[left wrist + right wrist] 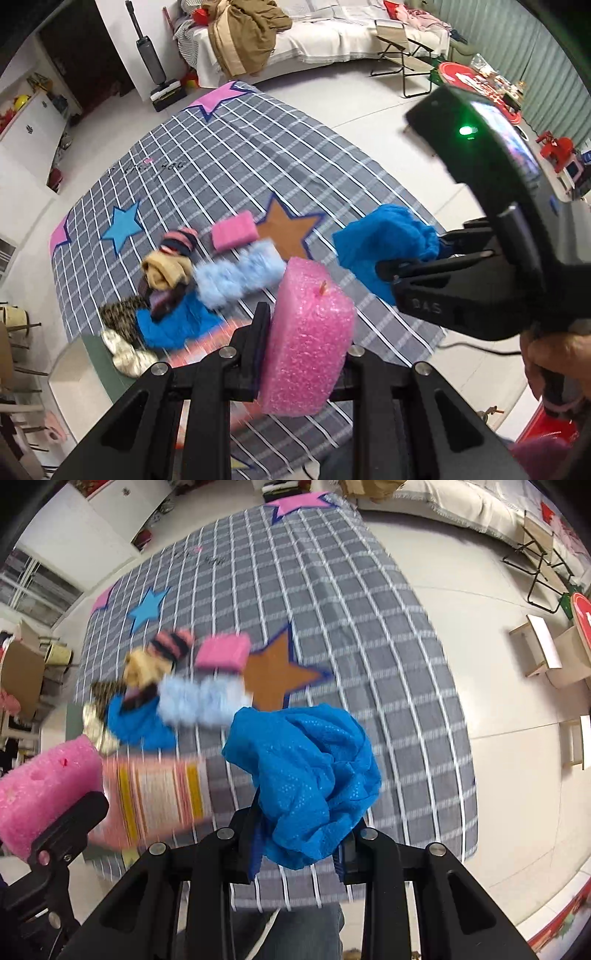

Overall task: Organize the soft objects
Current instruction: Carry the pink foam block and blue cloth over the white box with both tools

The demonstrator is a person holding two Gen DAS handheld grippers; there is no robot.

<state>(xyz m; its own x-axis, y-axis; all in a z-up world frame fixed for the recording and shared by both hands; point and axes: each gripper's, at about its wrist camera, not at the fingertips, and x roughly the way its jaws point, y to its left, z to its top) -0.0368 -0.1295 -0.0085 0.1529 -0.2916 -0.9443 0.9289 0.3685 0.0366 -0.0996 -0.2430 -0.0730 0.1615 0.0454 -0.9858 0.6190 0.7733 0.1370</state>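
My L claw (306, 354) pinches pink sponge (308, 332); R claw (299, 834) pinches blue cloth (310, 775), both lifted off blanket (332, 590), prob. for sorting.

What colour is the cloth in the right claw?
Bright blue cloth, with a fine speckled sheen; the right wrist view shows it best.

The left gripper (301, 339) is matte black plastic with round silver screws on its linkage arms; the right gripper (299, 834) looks alike, carrying a green light, raised lettering, a thin black cable; bare skin shows on the hand (554, 354).
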